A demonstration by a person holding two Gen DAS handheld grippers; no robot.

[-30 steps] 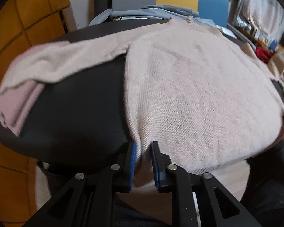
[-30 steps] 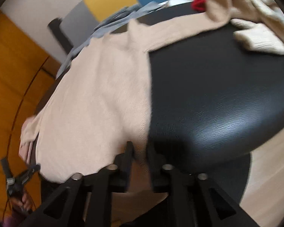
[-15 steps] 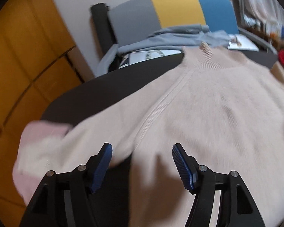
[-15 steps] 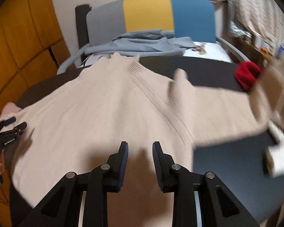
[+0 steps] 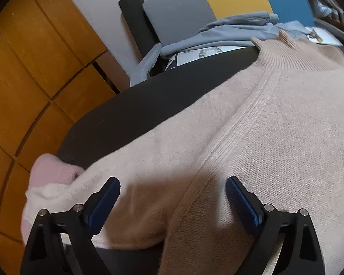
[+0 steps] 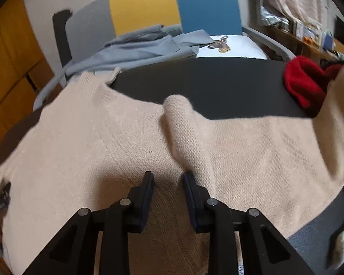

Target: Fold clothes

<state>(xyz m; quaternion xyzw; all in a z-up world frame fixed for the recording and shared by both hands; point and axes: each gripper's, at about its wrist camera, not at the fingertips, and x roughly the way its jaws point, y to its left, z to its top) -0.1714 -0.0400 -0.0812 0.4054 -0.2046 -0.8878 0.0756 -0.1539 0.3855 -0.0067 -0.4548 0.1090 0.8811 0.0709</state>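
A beige knit sweater (image 5: 275, 137) lies spread on the round black table (image 5: 137, 105), collar at the far side. My left gripper (image 5: 172, 181) hangs just over its left armpit, where the sleeve (image 5: 149, 151) branches off. Its jaws are opening wide and the blue pads press on nothing. In the right wrist view the sweater (image 6: 91, 137) fills the near half of the table (image 6: 217, 82). My right gripper (image 6: 168, 175) hovers over the right shoulder seam, jaws a narrow gap apart with knit showing through. A raised fold of knit (image 6: 176, 114) runs up from its right finger.
A pink garment (image 5: 50, 169) lies under the left cuff at the table's edge. A red garment (image 6: 302, 80) sits far right. Grey clothes (image 6: 137, 48) are draped on a grey, yellow and blue chair (image 6: 149, 6) behind. Orange wooden panels (image 5: 34, 68) stand on the left.
Both grippers left the sweater's near hem and moved forward over it to the shoulder seams. The left one let go of the hem and opened wide; the right kept its narrow gap.
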